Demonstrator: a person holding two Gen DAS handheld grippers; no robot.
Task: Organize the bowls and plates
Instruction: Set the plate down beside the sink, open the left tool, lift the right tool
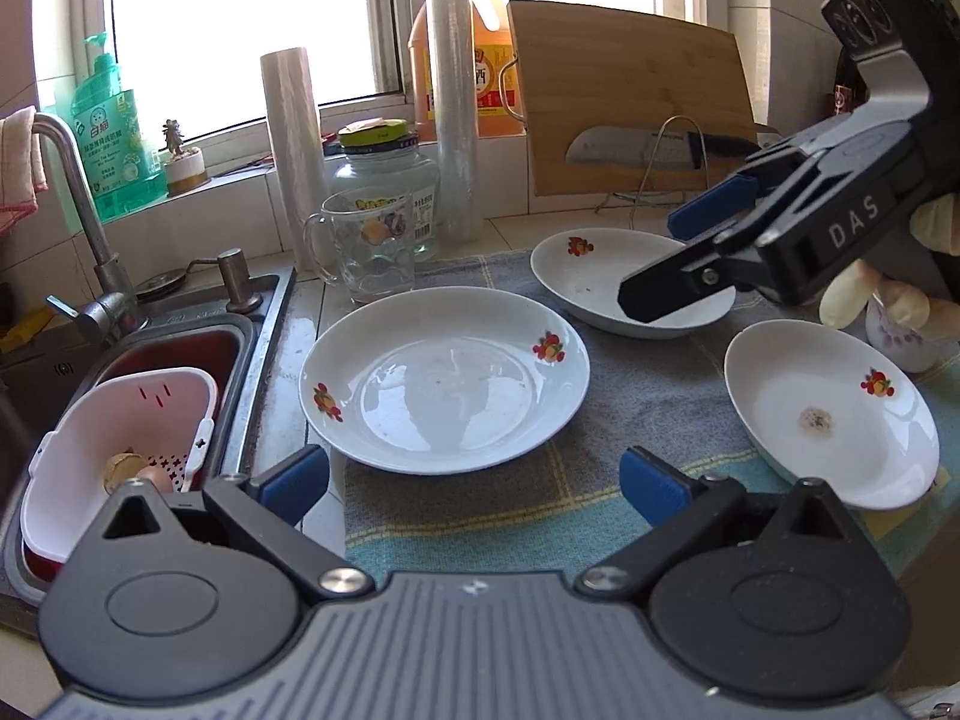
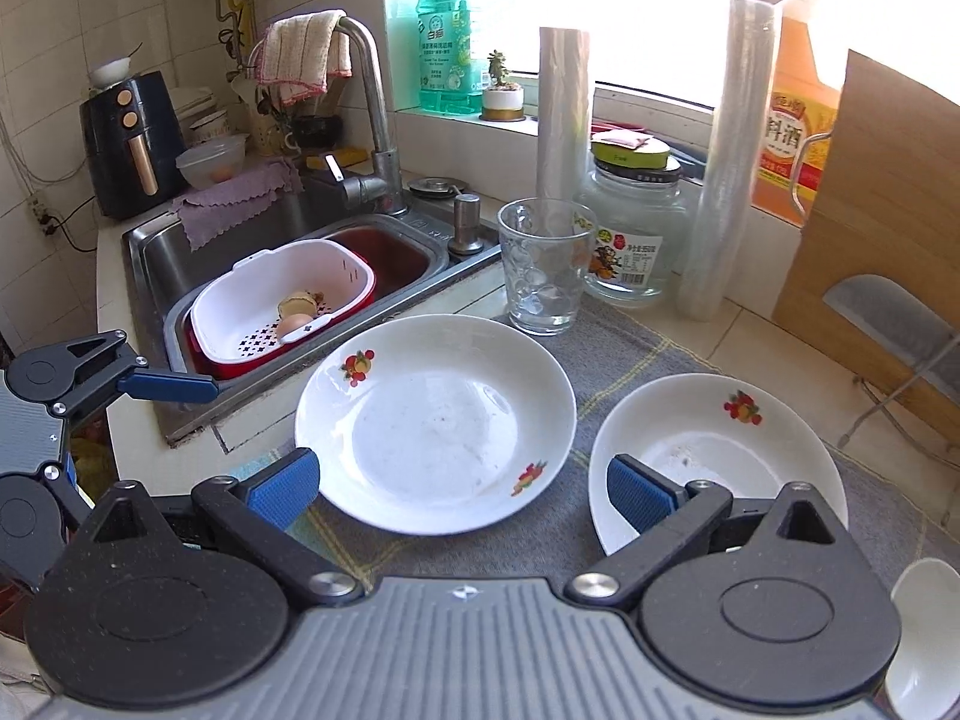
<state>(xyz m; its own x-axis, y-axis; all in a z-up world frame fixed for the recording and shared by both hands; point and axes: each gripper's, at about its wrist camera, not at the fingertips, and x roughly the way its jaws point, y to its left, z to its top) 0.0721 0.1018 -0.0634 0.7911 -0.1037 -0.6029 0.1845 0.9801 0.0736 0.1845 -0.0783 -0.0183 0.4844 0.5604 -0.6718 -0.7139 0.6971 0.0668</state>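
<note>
I'm holding both the left gripper point(image 1: 474, 483) and right gripper point(image 2: 462, 483) wide open and empty, hovering over the large plate point(image 1: 444, 381) on the cloth point(image 1: 648, 396)

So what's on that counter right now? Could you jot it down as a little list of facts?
Large plate: empty, on the checked cloth
Far bowl: on the cloth
Near bowl: brown spot inside
Glass mug: empty, behind the plate
Sink: holds a white basket
Left gripper: open, holding nothing
Right gripper: open, holding nothing
</note>
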